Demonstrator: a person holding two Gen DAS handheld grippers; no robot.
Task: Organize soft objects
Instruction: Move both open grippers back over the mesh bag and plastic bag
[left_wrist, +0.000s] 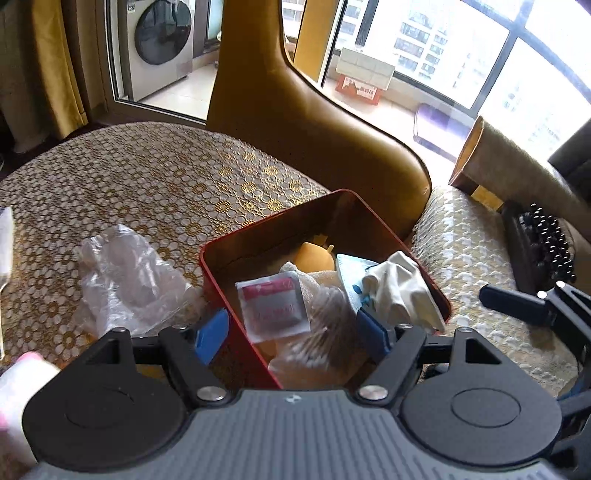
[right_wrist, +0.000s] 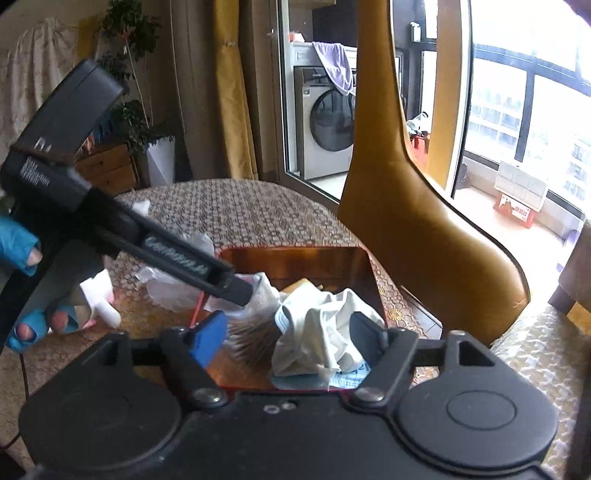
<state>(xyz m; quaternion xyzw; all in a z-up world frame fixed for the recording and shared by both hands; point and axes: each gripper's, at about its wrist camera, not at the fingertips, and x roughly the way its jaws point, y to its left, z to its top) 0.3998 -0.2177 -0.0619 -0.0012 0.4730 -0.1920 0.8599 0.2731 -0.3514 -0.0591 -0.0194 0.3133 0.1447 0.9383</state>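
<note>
i see my left gripper (left_wrist: 293, 328) with jaws apart, straddling the near wall of the red rectangular metal tin (left_wrist: 229, 295) on the gold patterned tablecloth (left_wrist: 147, 177). my right gripper (right_wrist: 288, 336) is spread wide too, empty, over the same tin. inside lie a crumpled white cloth glove (right_wrist: 317, 328), a pink-and-white sachet (left_wrist: 273, 306), a bag of cotton swabs (left_wrist: 321, 328) and a yellow plush toy (left_wrist: 314, 256). a crumpled clear plastic bag (left_wrist: 125, 277) rests just beside the tin.
</note>
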